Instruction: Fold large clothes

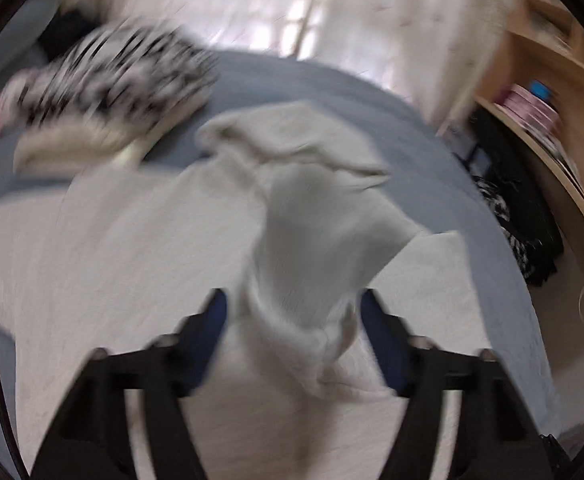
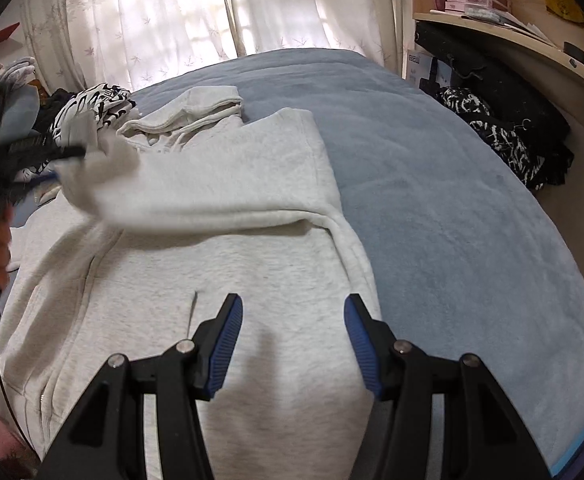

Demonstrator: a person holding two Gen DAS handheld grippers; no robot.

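My left gripper [image 1: 294,332] has the cuff end of the sleeve [image 1: 316,240] of the pale grey fleece hoodie [image 2: 220,280] between its blue pads; the jaws stand apart and, through the heavy blur in the left wrist view, I cannot tell whether the pads press on the cloth. In the right wrist view that same gripper shows blurred at the far left edge, with the sleeve running from it across the hoodie's chest toward the right shoulder.

My right gripper [image 2: 294,334] is released, jaws apart with nothing between them, hanging over the near part of the hoodie's body.

The hoodie lies spread flat on the grey-blue bed cover [image 2: 452,200], its hood [image 2: 196,110] bunched at the far end and its zip edge running along the near left. A black-and-white patterned garment [image 2: 96,106] lies in a heap just beyond the hood on the far left. Behind the bed hang pale leaf-print curtains [image 2: 172,12]. On the right stands a light wooden shelf [image 2: 504,36] with pink boxes on it, and dark clothes [image 2: 504,128] are piled beneath it.
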